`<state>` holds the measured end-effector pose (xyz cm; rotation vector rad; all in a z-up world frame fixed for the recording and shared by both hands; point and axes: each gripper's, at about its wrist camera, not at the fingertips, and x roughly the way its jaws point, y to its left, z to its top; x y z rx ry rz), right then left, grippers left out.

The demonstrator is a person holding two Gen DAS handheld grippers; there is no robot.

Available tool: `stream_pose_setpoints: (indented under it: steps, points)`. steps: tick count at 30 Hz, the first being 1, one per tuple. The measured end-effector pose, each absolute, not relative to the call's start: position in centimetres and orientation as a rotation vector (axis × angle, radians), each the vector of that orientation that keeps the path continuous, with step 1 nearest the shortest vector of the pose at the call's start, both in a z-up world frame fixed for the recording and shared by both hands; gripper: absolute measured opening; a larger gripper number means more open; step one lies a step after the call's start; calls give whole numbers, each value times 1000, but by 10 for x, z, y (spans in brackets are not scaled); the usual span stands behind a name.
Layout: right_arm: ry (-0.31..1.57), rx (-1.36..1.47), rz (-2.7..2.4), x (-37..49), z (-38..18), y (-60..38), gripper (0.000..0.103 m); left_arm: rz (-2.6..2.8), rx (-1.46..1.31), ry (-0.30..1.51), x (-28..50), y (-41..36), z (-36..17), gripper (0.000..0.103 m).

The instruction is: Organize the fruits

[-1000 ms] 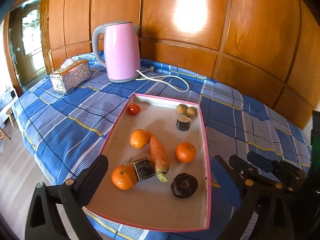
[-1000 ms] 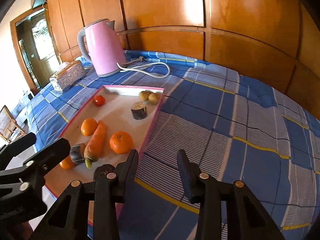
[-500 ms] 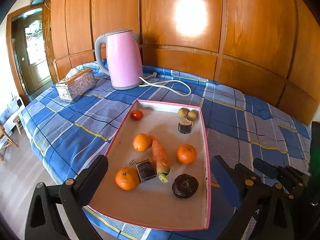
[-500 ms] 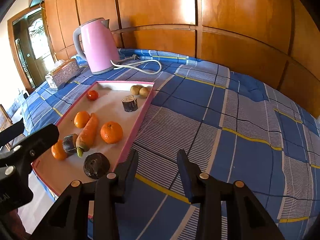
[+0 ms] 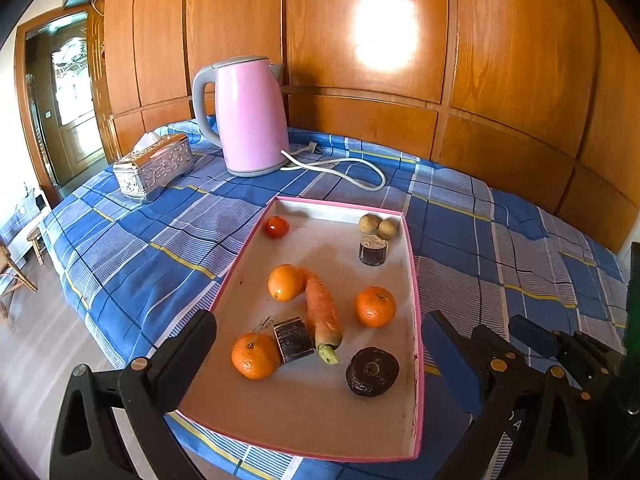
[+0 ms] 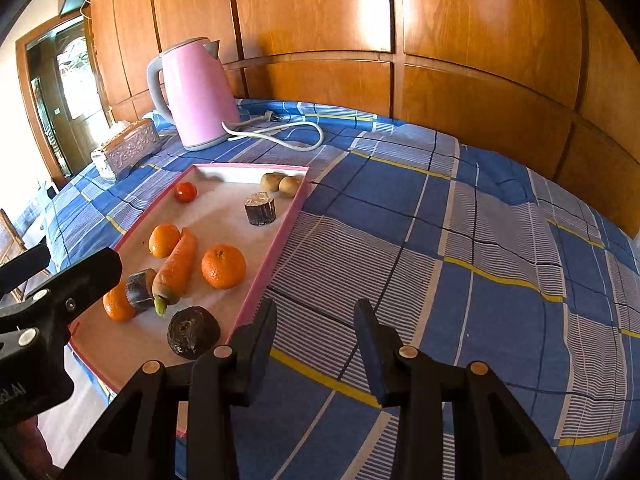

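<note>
The fruit lies in the tray (image 5: 414, 280) near the tabletop's front-left edge. The left claw (image 5: 320, 344) hangs open and empty over the tray's near end, the nearest orange (image 5: 255, 355) just ahead between its fingers. The right claw (image 6: 316, 320), also open and empty, hovers beside the tray's right rim over bare cloth. Only the right view shows that cloth stretching away.

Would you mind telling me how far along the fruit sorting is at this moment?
Nothing looks sorted yet: the three oranges, the carrot and the tomato lie mixed across the pink-rimmed tray. Nothing is in hand; the left gripper hovers open over the tray's near end, and the right gripper is open above the blue checked cloth. All the sorting remains.
</note>
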<state>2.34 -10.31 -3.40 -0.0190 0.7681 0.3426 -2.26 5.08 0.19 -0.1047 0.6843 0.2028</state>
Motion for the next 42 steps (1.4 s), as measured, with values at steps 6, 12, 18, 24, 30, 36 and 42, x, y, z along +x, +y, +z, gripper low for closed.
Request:
stream_pose_setpoints:
  steps: [6, 12, 18, 24, 30, 36, 42]
  points:
    - [764, -22, 345, 22, -33, -102, 40, 204, -107, 683, -24, 53, 3, 103]
    - [759, -27, 350, 20, -32, -100, 40, 204, -108, 678, -27, 53, 4, 103]
    - [754, -32, 353, 19, -30, -99, 40, 206, -112, 675, -29, 55, 6, 103]
    - [753, -35, 354, 19, -30, -98, 40, 203, -116, 675, -29, 56, 6, 103]
    - [757, -31, 357, 19, -31, -100, 40, 199, -115, 680, -28, 53, 5, 103]
    - [763, -26, 354, 21, -34, -102, 40, 190, -121, 697, -25, 53, 1, 103]
    - [768, -11, 348, 24, -37, -107, 40, 188, -117, 705, -24, 51, -2, 103]
